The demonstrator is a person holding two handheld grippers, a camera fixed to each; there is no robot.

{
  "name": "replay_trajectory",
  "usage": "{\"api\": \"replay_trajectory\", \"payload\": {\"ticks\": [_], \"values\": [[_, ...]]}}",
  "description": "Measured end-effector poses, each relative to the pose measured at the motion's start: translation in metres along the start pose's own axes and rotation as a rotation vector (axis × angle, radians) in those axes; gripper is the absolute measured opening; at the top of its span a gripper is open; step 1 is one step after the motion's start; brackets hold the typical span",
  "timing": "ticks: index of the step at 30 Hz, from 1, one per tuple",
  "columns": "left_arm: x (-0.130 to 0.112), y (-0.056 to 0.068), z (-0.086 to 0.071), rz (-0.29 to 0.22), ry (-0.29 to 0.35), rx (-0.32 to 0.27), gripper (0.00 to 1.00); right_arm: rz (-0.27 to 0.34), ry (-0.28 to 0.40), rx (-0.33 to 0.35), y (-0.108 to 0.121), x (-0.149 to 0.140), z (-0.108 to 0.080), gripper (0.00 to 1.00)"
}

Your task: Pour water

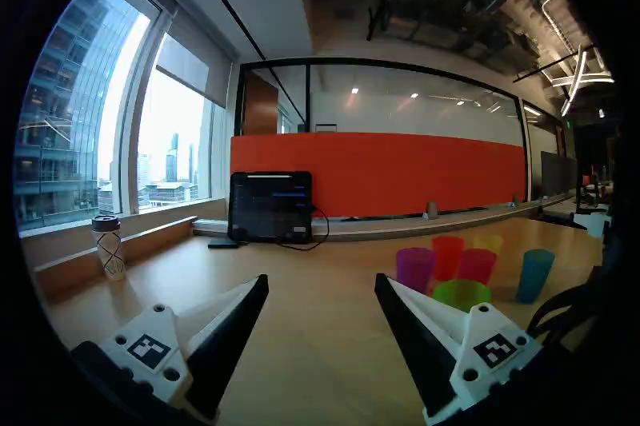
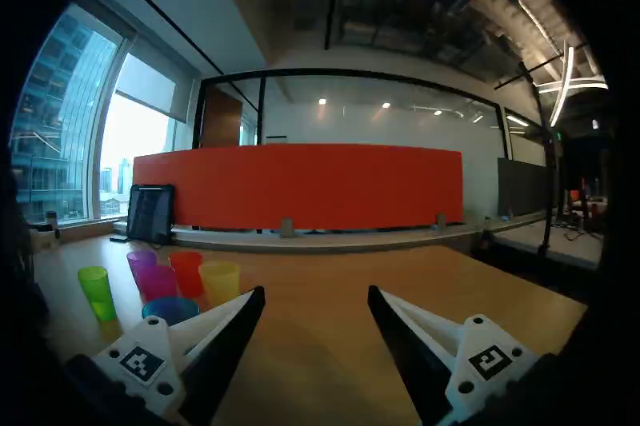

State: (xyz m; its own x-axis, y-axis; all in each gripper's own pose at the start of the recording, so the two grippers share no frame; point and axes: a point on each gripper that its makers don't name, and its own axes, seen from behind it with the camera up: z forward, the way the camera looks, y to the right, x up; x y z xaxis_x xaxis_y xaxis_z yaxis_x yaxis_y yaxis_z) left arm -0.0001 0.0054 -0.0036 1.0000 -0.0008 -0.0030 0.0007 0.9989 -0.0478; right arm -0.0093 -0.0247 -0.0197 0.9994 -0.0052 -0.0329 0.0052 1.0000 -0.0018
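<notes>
Table (image 1: 320, 370): pale wood, matte, bare across its near half. Left gripper (image 1: 321, 280): jaws wide apart, nothing between them, pointing over the table toward its far edge. Right gripper (image 2: 316, 292): jaws equally wide, holding nothing. Six plastic cups stand grouped mid-table, well short of the far edge. In the left gripper view they lie ahead and right of the jaws: purple cup (image 1: 414, 266), red cup (image 1: 447, 254) and pink cup (image 1: 477, 264) close together, yellow cup (image 1: 489, 242) behind them, teal cup (image 1: 534, 272) slightly apart toward the right edge, green cup (image 1: 462, 295) nearest, just beyond the right finger. In the right gripper view the group sits to the left of the jaws, green cup standing apart from the rest. Cup contents: cannot tell. Tablet (image 1: 270, 206) propped upright at the far edge near the window-side corner, cable (image 1: 316, 238) trailing beside it. Lidded paper cup (image 1: 108, 246) on the wooden ledge (image 1: 152, 238) along the left edge. Room: orange partition (image 1: 376, 174) behind the far edge, glass wall (image 1: 400, 102) above it, tall windows (image 1: 80, 122) showing city towers, exposed ceiling pipes (image 1: 448, 2), strip lights (image 1: 576, 82)
</notes>
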Motion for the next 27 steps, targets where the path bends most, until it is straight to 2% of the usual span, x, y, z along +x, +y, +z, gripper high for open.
{"api": "replay_trajectory", "payload": {"ticks": [27], "values": [[-0.0008, 0.0013, -0.0006, -0.002, 0.0, 0.001, 0.99, 0.0, 0.0, 0.0, 0.0004, -0.001, -0.0003, 1.0]]}}
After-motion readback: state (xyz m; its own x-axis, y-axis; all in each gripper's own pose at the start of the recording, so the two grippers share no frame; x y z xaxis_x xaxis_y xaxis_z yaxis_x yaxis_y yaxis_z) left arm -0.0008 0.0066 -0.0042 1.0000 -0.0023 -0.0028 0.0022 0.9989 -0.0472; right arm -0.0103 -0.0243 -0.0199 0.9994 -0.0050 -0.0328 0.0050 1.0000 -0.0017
